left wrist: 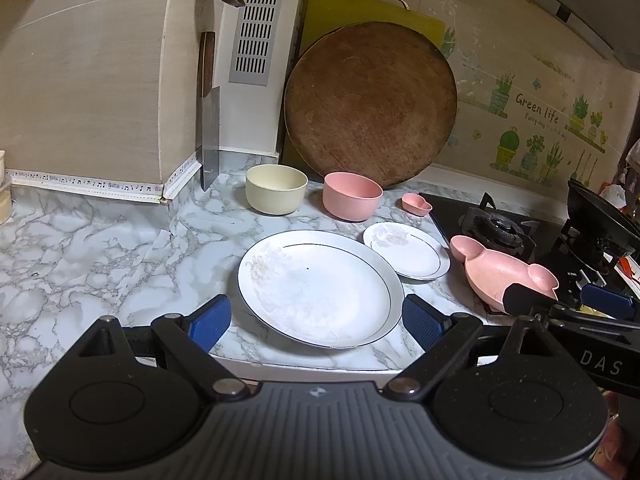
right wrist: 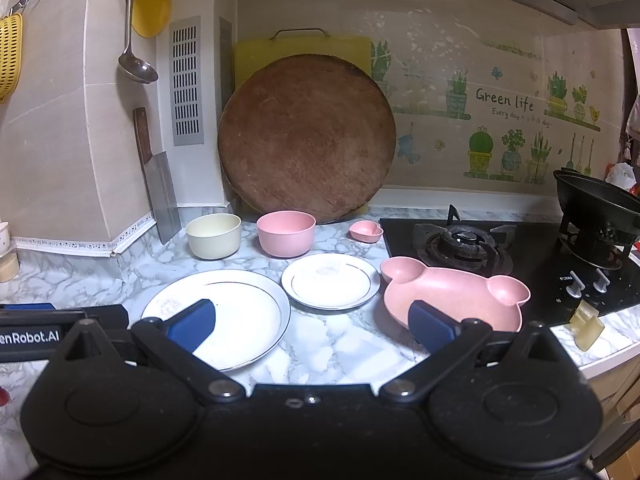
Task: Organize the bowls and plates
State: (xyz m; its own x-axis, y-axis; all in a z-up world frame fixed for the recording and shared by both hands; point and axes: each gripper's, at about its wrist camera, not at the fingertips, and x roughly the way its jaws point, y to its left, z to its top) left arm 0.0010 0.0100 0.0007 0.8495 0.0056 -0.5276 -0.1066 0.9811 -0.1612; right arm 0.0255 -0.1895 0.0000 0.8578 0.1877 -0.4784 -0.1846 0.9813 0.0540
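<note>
Marble-patterned surface (right wrist: 344,344), contents logged left to right.

Far left, against the wall: cleaver (right wrist: 160,188) standing propped on its blade, ladle (right wrist: 134,60) hanging above it.

Back row: cream bowl (right wrist: 213,235), then pink bowl (right wrist: 285,233) just beside it, then small pink heart-shaped dish (right wrist: 366,231) near the stove edge. All three upright and apart from one another. Round wooden board (right wrist: 306,138) leans on the wall behind the pink bowl.

Front row: large white plate (left wrist: 320,286) with dark rim line, lying flat near the surface's front edge. Small white plate (left wrist: 406,250) sits just to its right, rims very near; cannot tell if they touch. Pink bear-shaped plate (right wrist: 452,292) next, its far edge overlapping the black gas stove (right wrist: 500,248). Black wok (right wrist: 596,200) on the right burner.

Left gripper (left wrist: 316,322): fingers wide apart, hovering low in front of the large white plate, holding nothing.

Right gripper (right wrist: 312,326): fingers wide apart, empty, left finger over the large plate, right finger over the bear plate's near edge.
</note>
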